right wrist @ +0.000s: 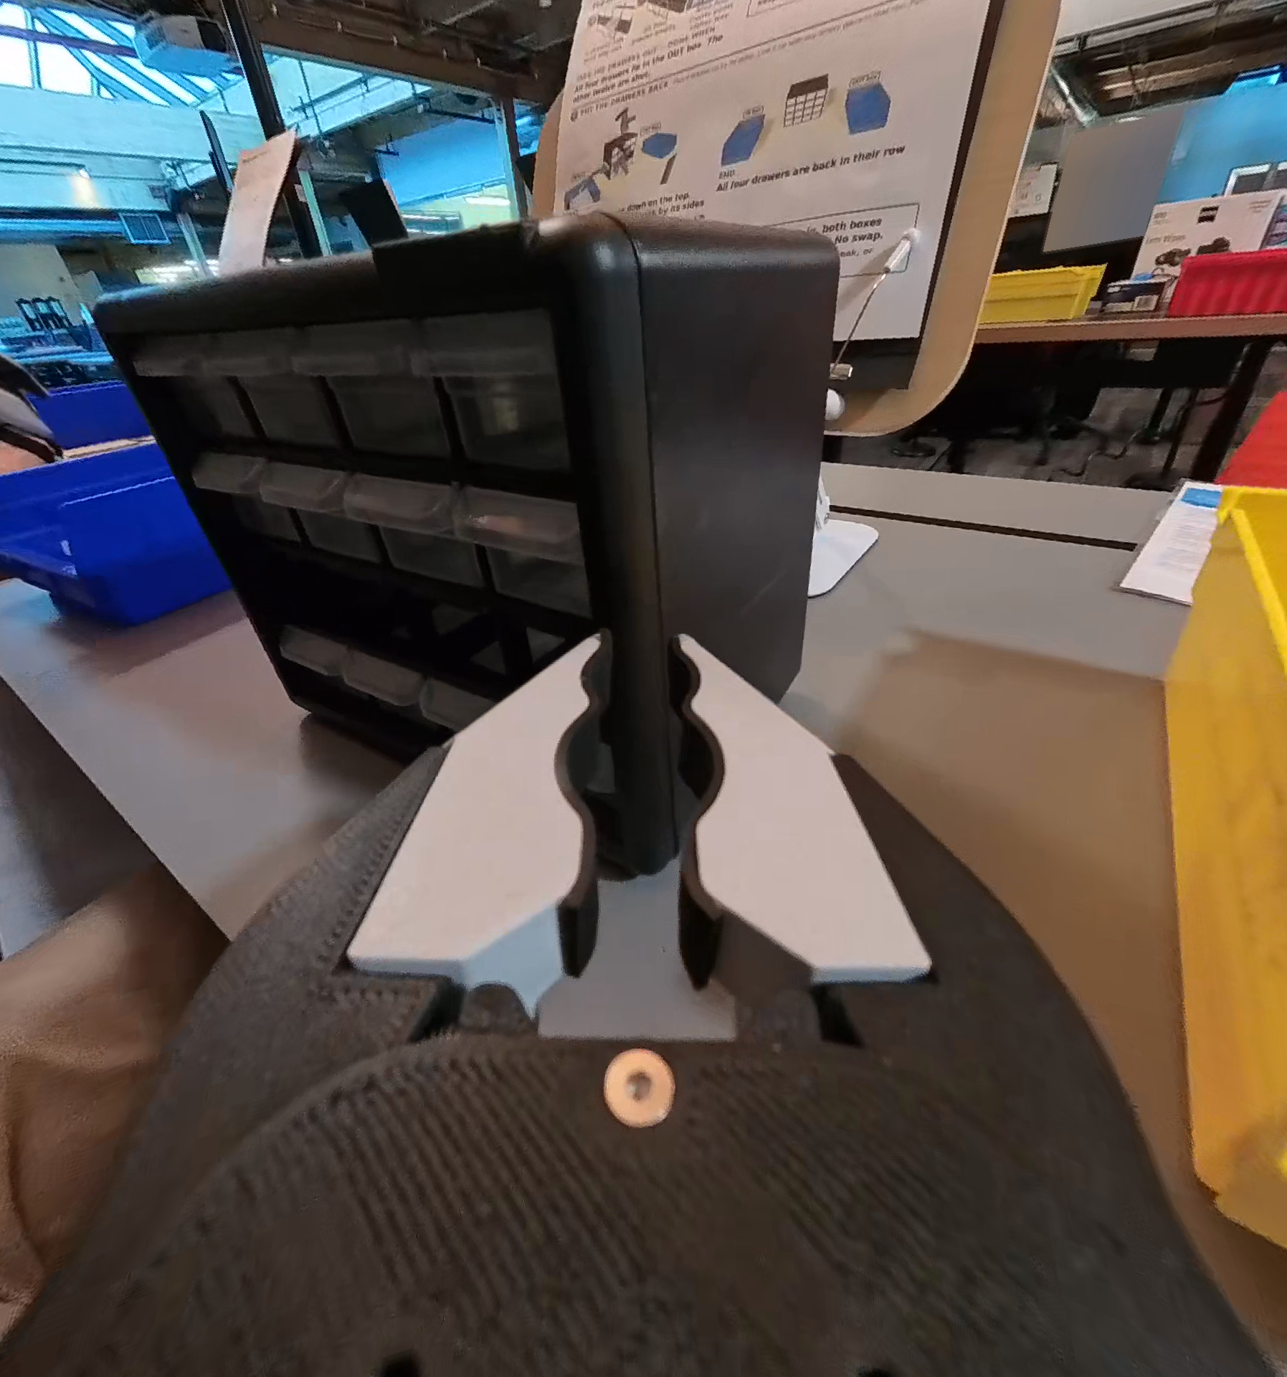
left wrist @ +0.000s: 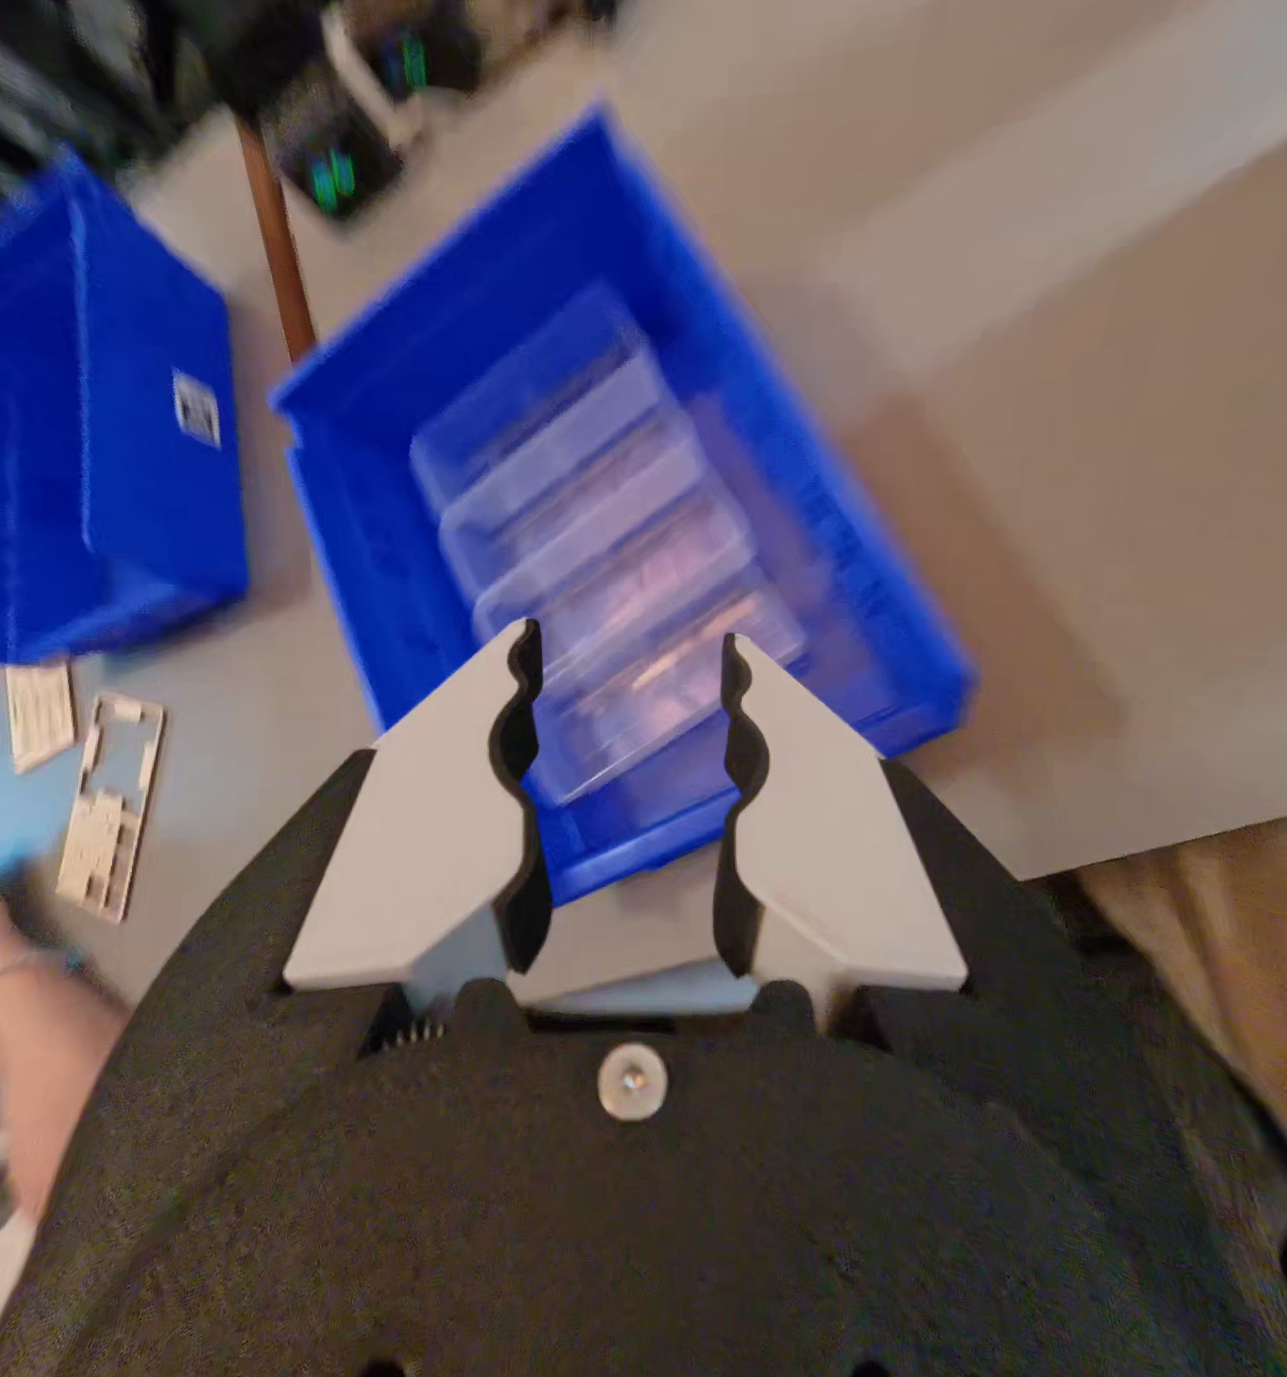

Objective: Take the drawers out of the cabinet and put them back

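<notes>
In the right wrist view, the right gripper (right wrist: 639,648) pinches the near corner edge of the black cabinet (right wrist: 729,447), one finger on the drawer face and one on the side wall. The cabinet stands upright on the grey table (right wrist: 998,596), filling the view from 10 to 1 o'clock. Its two upper rows hold clear drawers; the third row shows empty slots, and the bottom row holds three more. A yellow bin (right wrist: 1266,857) sits at 3 o'clock, a blue bin (right wrist: 96,536) at 9 o'clock, and an instruction board (right wrist: 774,149) stands behind at 12 o'clock.

In the left wrist view, blurred, the left gripper (left wrist: 629,641) is spread and holds nothing, poised over an open blue bin (left wrist: 811,462). Four clear drawers (left wrist: 603,536) lie in a row inside it. A second blue bin (left wrist: 96,417) lies at 10 o'clock, with pale flat parts (left wrist: 107,805) at 9 o'clock.
</notes>
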